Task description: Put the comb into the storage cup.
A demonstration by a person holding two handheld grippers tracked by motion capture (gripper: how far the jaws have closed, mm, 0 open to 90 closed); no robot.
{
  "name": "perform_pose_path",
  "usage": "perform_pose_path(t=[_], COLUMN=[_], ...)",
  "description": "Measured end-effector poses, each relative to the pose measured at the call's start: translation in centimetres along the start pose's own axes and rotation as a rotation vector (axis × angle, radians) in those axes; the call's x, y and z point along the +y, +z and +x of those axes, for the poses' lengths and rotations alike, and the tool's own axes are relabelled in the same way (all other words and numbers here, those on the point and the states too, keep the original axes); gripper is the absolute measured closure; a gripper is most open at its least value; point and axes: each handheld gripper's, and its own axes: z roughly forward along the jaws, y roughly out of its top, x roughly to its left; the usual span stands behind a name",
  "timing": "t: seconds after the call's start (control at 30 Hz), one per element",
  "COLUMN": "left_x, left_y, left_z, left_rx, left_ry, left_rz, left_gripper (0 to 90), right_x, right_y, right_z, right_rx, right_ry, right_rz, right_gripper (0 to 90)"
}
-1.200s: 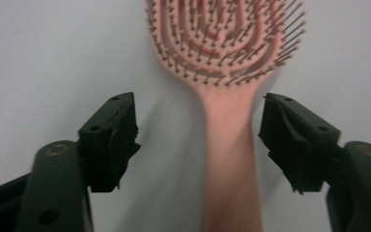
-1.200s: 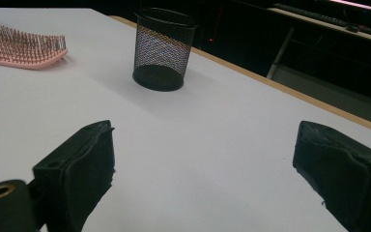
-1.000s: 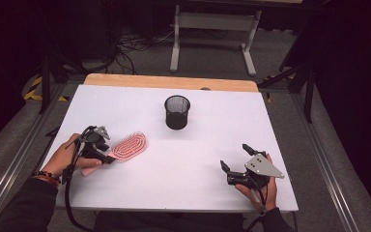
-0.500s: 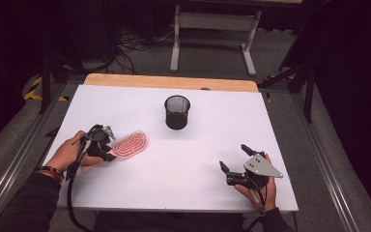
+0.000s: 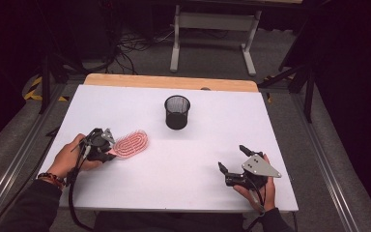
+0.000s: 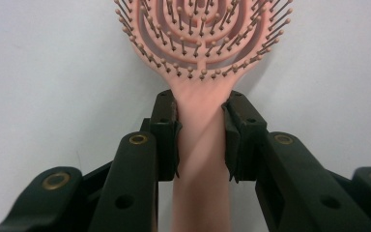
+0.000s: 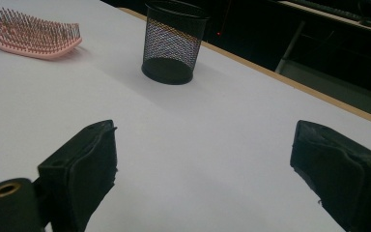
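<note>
My left gripper (image 6: 200, 140) has its 2 jaws closed on the handle of the pink hairbrush (image 5: 130, 143), whose long axis runs straight ahead of it, bristles up, on the white table (image 5: 207, 159). My right gripper (image 5: 234, 163) is wide open, empty. The mesh cup (image 5: 177, 111) stands well apart.

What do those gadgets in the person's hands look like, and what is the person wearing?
Both are black. The left gripper has blocky jaws with brass-coloured rivets and trails a black cable. The right gripper carries a grey three-cornered plate on top. Dark sleeves; beaded bracelets on the left wrist.
</note>
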Motion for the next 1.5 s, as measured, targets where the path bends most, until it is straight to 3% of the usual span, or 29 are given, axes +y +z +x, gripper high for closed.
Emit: perform_pose_path(t=[0.1, 0.13, 0.4, 0.83, 1.07, 1.5], left_x=[-0.3, -0.6, -1.5, -2.2, -2.5, -2.1], left_y=[-0.2, -0.4, -1.3, -2.5, -3.0, -2.9], left_z=[-0.5, -0.6, -1.0, -1.3, -2.0, -3.5], left_rx=[0.056, 0.085, 0.159, 0.218, 0.268, 0.284], left_ry=[0.002, -0.019, -0.057, -0.089, -0.075, -0.084], left_rz=[-0.049, -0.099, -0.247, -0.41, -0.508, -0.658], left_gripper=[69.5, 69.6, 69.6, 69.6, 69.6, 69.6], right_x=[0.0, 0.0, 0.0, 0.0, 0.1, 1.1], right_y=[0.0, 0.0, 0.0, 0.0, 0.1, 0.5], right_z=[0.0, 0.1, 0.1, 0.0, 0.1, 0.6], right_rx=[-0.003, -0.005, -0.01, -0.03, -0.036, -0.058], right_ry=[0.0, -0.002, 0.0, 0.011, 0.004, -0.015], right_rz=[-0.002, -0.002, -0.004, -0.019, -0.022, -0.053], right_gripper=[10.0, 10.0, 10.0, 10.7, 10.7, 10.6])
